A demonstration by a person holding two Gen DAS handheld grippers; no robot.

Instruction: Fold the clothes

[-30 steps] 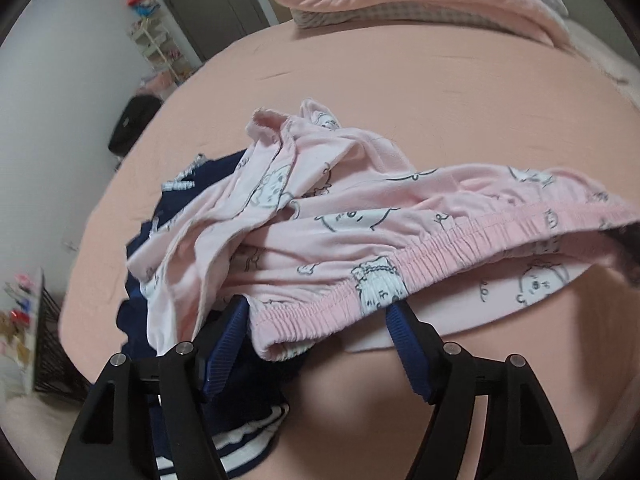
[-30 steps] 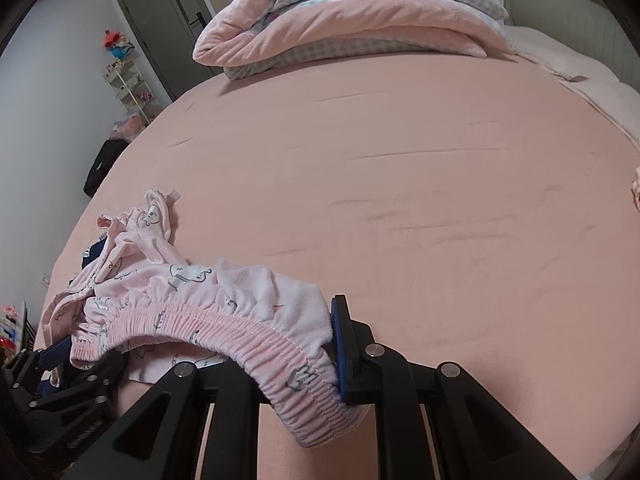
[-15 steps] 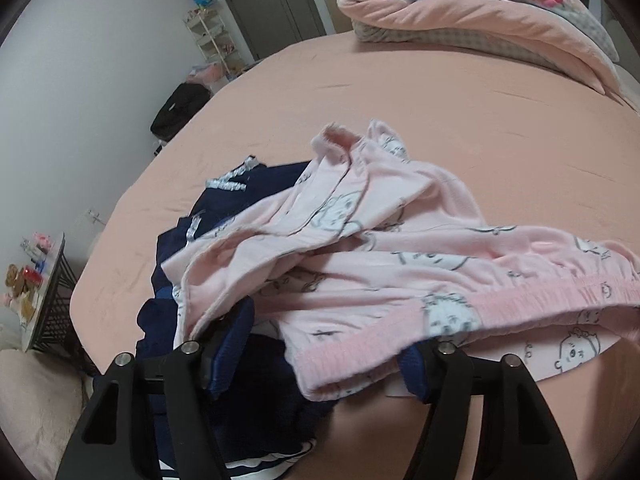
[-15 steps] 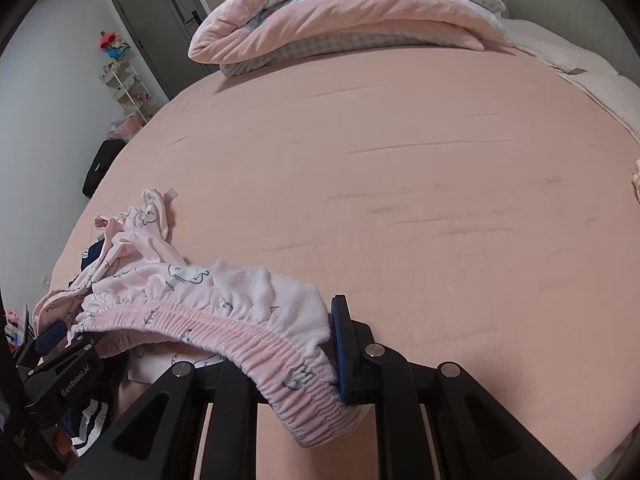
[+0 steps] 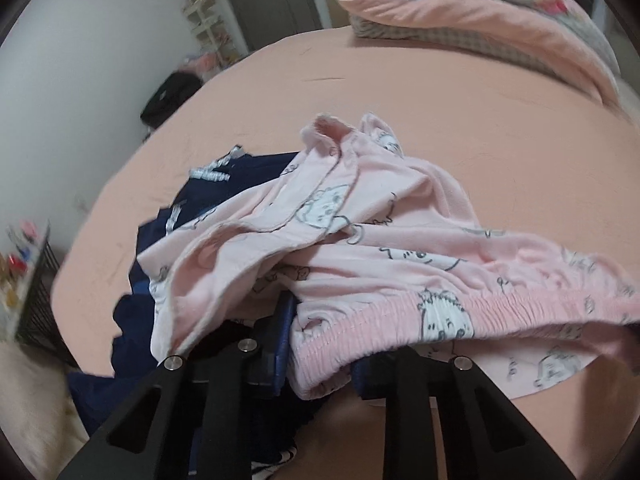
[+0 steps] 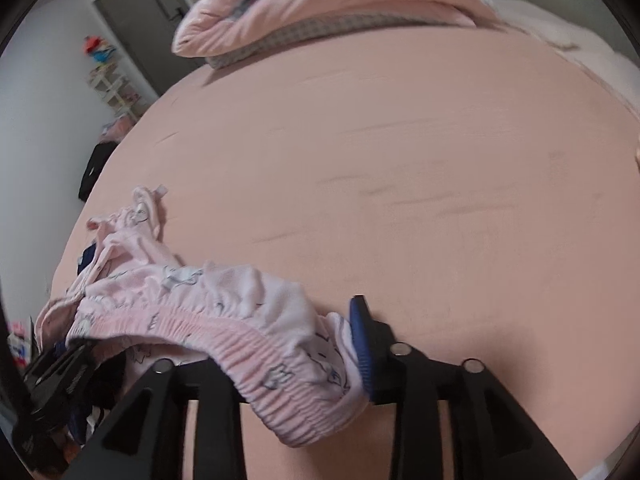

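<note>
Pink pyjama trousers (image 5: 400,240) with a cartoon print lie crumpled on the pink bed sheet (image 5: 440,100), partly over a navy garment (image 5: 224,192). Their elastic waistband stretches between my two grippers. My left gripper (image 5: 320,364) is shut on the waistband's left end, with cloth draped over its left finger. My right gripper (image 6: 312,360) is shut on the other end of the trousers (image 6: 240,304); only its right blue pad (image 6: 360,340) shows, the left one being under the fabric. The left gripper (image 6: 60,372) also appears at the lower left of the right wrist view.
A folded pink and checked quilt (image 6: 320,0) lies at the far side of the bed (image 6: 400,160). Past the bed's left edge are a black bag (image 5: 168,96) on the floor, a small shelf (image 5: 208,8), a grey door (image 6: 140,20) and a wire rack (image 5: 32,300).
My left gripper's fingers have come together from wide open onto the waistband's end. The right gripper has kept its hold and shifted only slightly.
</note>
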